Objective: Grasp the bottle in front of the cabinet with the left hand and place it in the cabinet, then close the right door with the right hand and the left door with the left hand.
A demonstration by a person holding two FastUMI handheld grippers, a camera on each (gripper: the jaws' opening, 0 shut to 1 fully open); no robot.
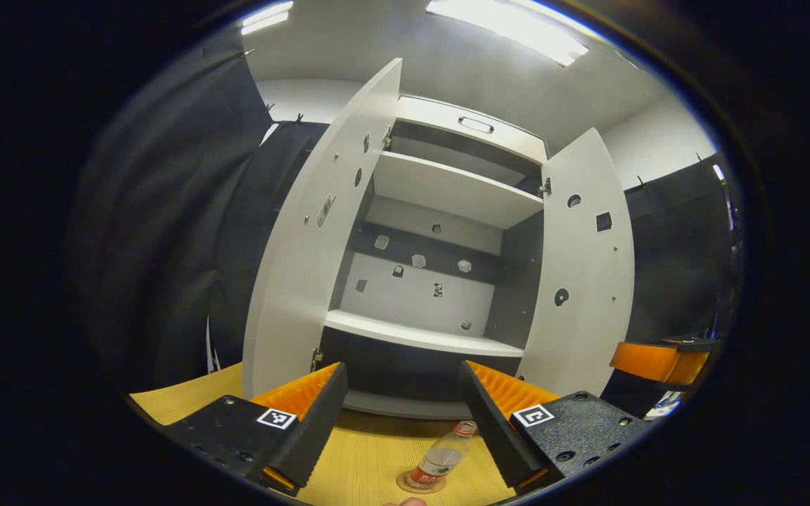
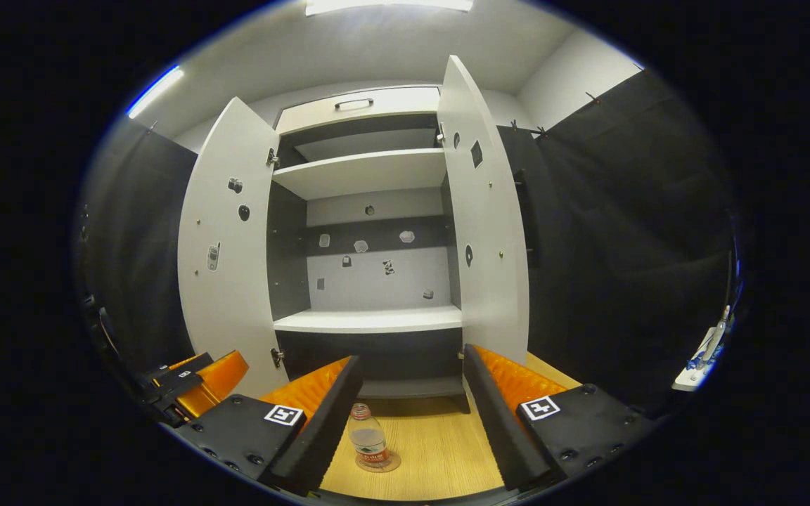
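The bottle (image 1: 440, 457) stands upright on a round coaster on the worktop (image 1: 370, 457), in front of the open cabinet (image 1: 440, 190), cap up, long axis vertical. In the left gripper view it sits low between the left tool (image 1: 405, 400)'s fingers, nearer the right-hand one, with gaps on both sides; those fingers are spread wide and hold nothing. The right tool (image 2: 412, 393) is also spread and empty; in its view the bottle (image 2: 368, 441) lies just beside its left finger. Both doors (image 2: 226, 239) stand open. The left tool looks better lined up, so the grasp seems a matter of going down and forward over the bottle before closing
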